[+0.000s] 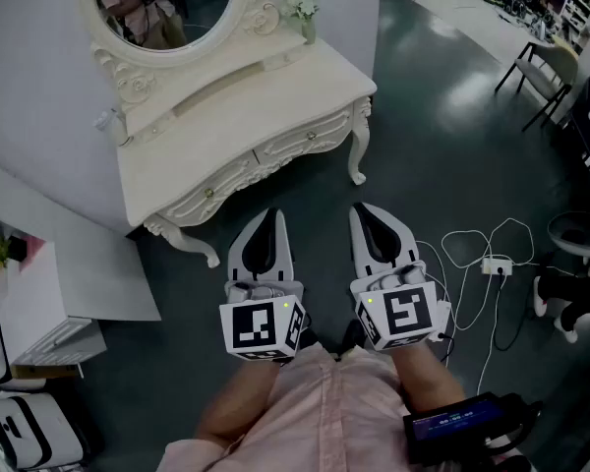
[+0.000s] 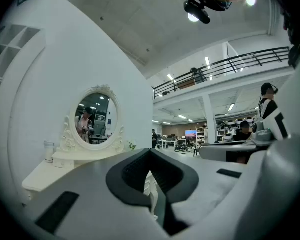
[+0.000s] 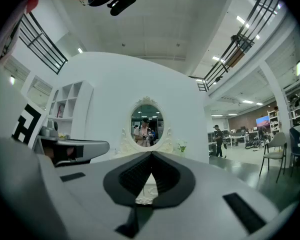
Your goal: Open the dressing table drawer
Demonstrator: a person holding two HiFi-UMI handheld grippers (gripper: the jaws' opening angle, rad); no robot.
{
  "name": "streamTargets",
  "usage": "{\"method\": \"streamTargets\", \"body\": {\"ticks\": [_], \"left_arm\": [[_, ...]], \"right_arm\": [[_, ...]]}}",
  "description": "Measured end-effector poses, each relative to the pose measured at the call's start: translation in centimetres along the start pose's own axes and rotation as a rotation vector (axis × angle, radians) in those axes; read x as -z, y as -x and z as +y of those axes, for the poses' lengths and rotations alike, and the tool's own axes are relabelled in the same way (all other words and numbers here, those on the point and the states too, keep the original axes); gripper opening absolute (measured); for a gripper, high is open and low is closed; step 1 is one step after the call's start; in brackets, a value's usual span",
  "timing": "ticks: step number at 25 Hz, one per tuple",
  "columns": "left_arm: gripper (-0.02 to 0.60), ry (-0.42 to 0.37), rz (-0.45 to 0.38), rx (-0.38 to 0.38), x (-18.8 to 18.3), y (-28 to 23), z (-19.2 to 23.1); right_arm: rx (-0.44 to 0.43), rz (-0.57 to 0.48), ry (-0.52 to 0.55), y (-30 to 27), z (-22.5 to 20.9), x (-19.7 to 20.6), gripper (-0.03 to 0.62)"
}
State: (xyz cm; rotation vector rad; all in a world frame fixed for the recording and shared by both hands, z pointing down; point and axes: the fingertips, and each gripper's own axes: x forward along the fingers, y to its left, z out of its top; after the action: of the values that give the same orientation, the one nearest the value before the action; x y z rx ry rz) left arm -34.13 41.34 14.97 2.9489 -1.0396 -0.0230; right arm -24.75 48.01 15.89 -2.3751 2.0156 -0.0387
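Grippers side by side, both level and aimed at a white table (image 1: 246, 116). On the left gripper (image 1: 268, 212) the jaws are closed tip to tip with nothing between them. On the right gripper (image 1: 369, 207) it is the same: jaws pressed together and empty. The table stands ahead of both grippers, a little to their left, and neither touches it. Along its front edge, the left drawer (image 1: 211, 187) lies just ahead of the left gripper's tips, and the right drawer (image 1: 305, 138) sits farther ahead. Both drawers are closed. An oval mirror (image 1: 167, 8) rises behind the tabletop, and the right gripper view shows it straight ahead of that gripper. A corded power strip (image 1: 495, 264) lies on the floor to the right of the right gripper.
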Motion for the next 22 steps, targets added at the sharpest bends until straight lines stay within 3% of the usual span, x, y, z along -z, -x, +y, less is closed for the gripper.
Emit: {"method": "streamTargets", "body": {"ticks": [11,22], "left_arm": [[0.021,-0.008,0.016,0.001,0.5,-1.3,-2.8],[0.021,0.009,0.024,-0.034,2.0,-3.4,-6.3]], "right_arm": [[-0.007,0.005,-0.027,0.6,-2.9,0.3,0.018],[-0.077,0.01,-0.055,0.5,-6.9,1.2,0.02]]}}
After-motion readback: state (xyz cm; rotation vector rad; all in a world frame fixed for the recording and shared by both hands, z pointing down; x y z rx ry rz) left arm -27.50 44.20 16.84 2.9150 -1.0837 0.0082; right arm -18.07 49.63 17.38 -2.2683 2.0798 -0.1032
